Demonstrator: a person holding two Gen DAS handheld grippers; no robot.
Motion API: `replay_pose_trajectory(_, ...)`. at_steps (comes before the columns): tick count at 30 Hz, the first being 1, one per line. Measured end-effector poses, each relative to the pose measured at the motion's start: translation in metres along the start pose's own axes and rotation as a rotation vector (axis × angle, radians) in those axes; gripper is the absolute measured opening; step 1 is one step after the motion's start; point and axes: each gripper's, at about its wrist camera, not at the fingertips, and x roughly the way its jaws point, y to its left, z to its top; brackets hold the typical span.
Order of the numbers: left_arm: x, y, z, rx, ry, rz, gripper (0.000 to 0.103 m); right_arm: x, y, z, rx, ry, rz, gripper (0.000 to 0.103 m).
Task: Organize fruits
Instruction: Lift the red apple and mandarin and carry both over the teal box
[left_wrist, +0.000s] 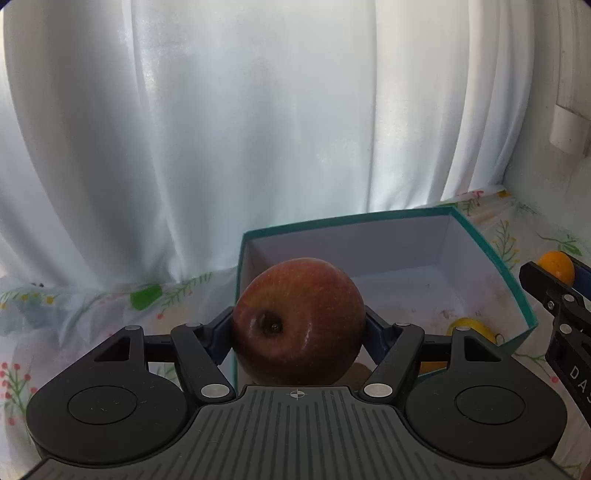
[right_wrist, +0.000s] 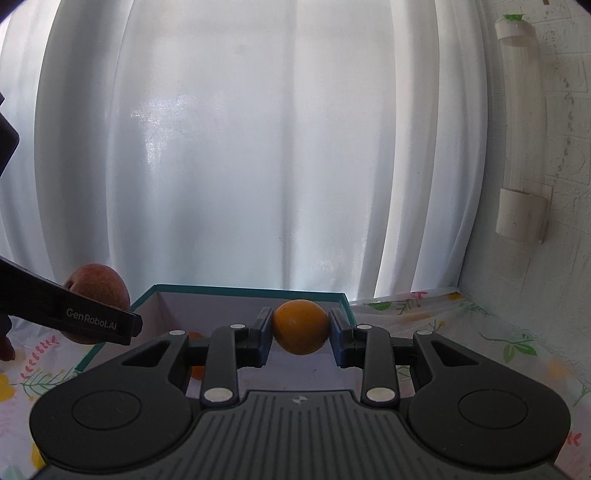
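Overhead, left gripper (left_wrist: 299, 332) jaws clenched around apple (left_wrist: 299, 321), right gripper (right_wrist: 301, 326) jaws around orange (right_wrist: 301, 326), above box rim (left_wrist: 491, 254).

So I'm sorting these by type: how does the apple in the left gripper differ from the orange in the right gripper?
The apple is dark red with a sunken pit facing the left camera; the orange is plain orange and smooth. The apple looks the bigger, spreading the left gripper wider than the orange spreads the right gripper. Both are roundish, clamped between pads and held up by the teal box.
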Motion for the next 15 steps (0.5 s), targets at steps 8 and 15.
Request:
replay_pose_trajectory(8,0.018,0.002,-0.006,0.004,0.025,0.0,0.074,0.024,0.002,-0.009,-0.004,0.041,-0.002,0.031)
replay_pose_trajectory(15,0.034,0.001,-0.008,0.004,0.051,-0.012,0.074,0.034,0.007,-0.018,-0.017,0.078,0.003,0.031)
